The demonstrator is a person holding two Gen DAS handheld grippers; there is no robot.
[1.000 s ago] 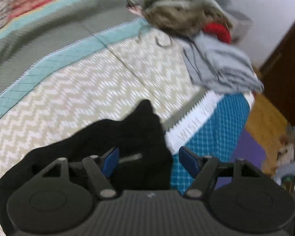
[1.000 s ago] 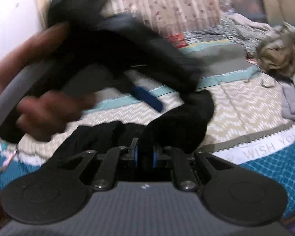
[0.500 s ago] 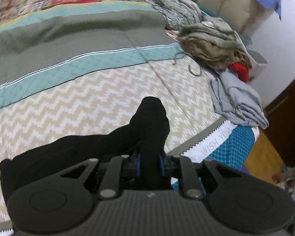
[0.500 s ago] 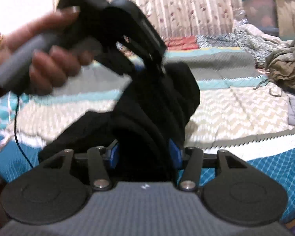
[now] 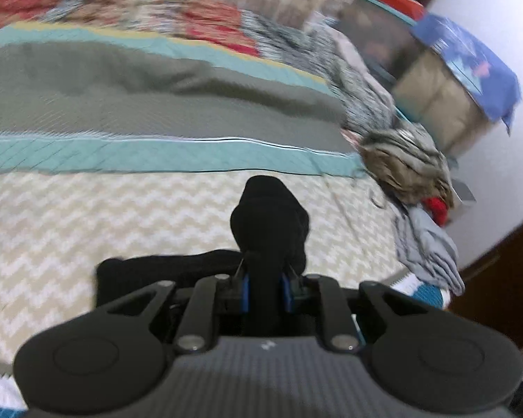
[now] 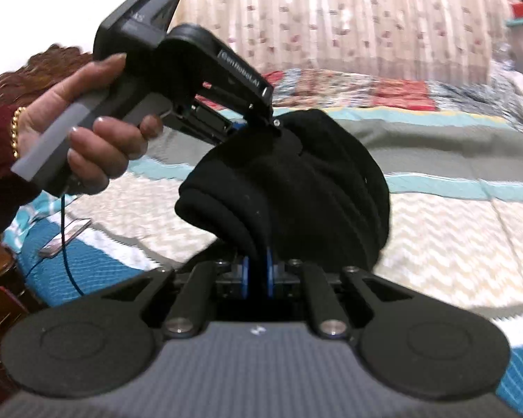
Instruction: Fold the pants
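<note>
Right wrist view, far left: a person's hand (image 6: 83,139) with a dark red knitted sleeve (image 6: 0,139) and gold bracelet (image 6: 15,129) grips the grey handle of the left gripper (image 6: 254,122), a black two-finger tool angled down to the right, tips buried in the top of the black fleece pants (image 6: 296,188). A blue cable (image 6: 64,240) hangs from the handle over the teal bed edge. Pants bunched in a rounded lump, lifted between both tools, above the beige zigzag-patterned quilt (image 6: 453,237). Centre bottom: right gripper (image 6: 258,271), blue pads closing on a thin fold of the pants, cloth pressed between them. Behind: striped floral curtain (image 6: 331,17).

Left wrist view, blurred: zigzag quilt (image 5: 87,226) with grey and teal bands at left. Centre: left gripper (image 5: 265,289) nearly closed, blue pads clamped on a thick fold of the pants (image 5: 268,219), which stick up past the tips and trail off left. Right: pile of mottled grey-brown clothes (image 5: 408,167), a red item (image 5: 436,209), pale grey garment (image 5: 432,247) at the bed's edge.
</note>
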